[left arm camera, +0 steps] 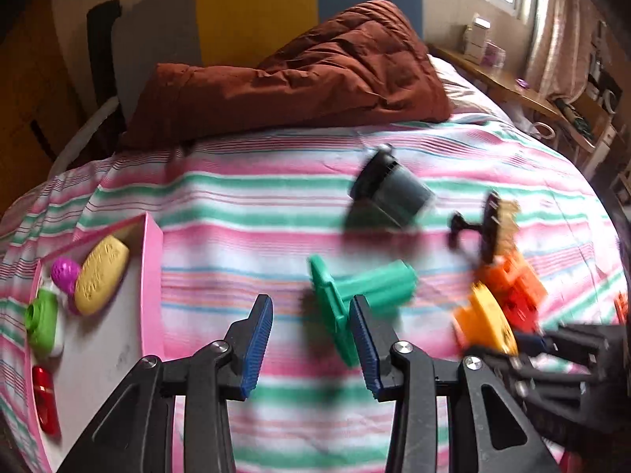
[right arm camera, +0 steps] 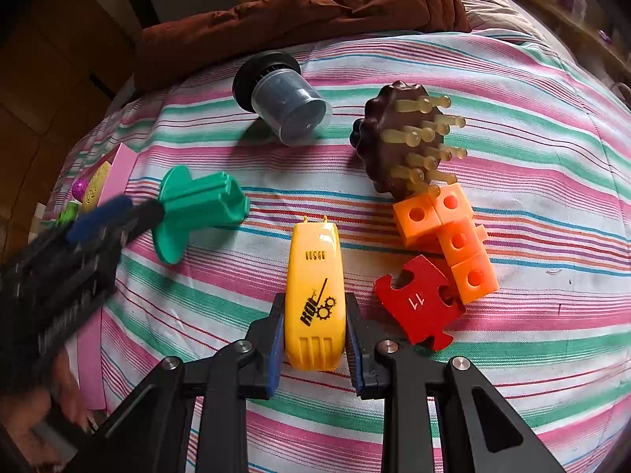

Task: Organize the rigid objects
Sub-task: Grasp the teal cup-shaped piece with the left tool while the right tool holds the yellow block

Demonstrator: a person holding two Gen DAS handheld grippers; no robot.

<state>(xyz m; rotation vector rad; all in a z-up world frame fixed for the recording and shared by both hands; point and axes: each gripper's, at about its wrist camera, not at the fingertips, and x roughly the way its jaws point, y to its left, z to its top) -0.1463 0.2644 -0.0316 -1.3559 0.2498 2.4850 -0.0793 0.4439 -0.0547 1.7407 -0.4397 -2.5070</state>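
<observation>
My left gripper [left arm camera: 311,311] is open above the striped bedspread. The flat flange of a green plastic piece [left arm camera: 366,287] lies between its blue pads, close to the right-hand one and well apart from the left-hand one. The right wrist view shows that gripper [right arm camera: 118,213] at the flange of the green piece [right arm camera: 197,205]. My right gripper [right arm camera: 315,309] is shut on a yellow toy casing [right arm camera: 315,276] with black print, low over the bed. In the left wrist view the casing [left arm camera: 487,323] shows at the right, blurred.
A pink box [left arm camera: 152,276] at the left holds a yellow oval, a magenta ball, a green item and a red item. On the bed lie a dark grey cup [right arm camera: 288,106], a brown peg brush [right arm camera: 398,138], orange cubes [right arm camera: 453,232] and a red puzzle piece [right arm camera: 422,303]. A brown quilt [left arm camera: 315,79] is behind.
</observation>
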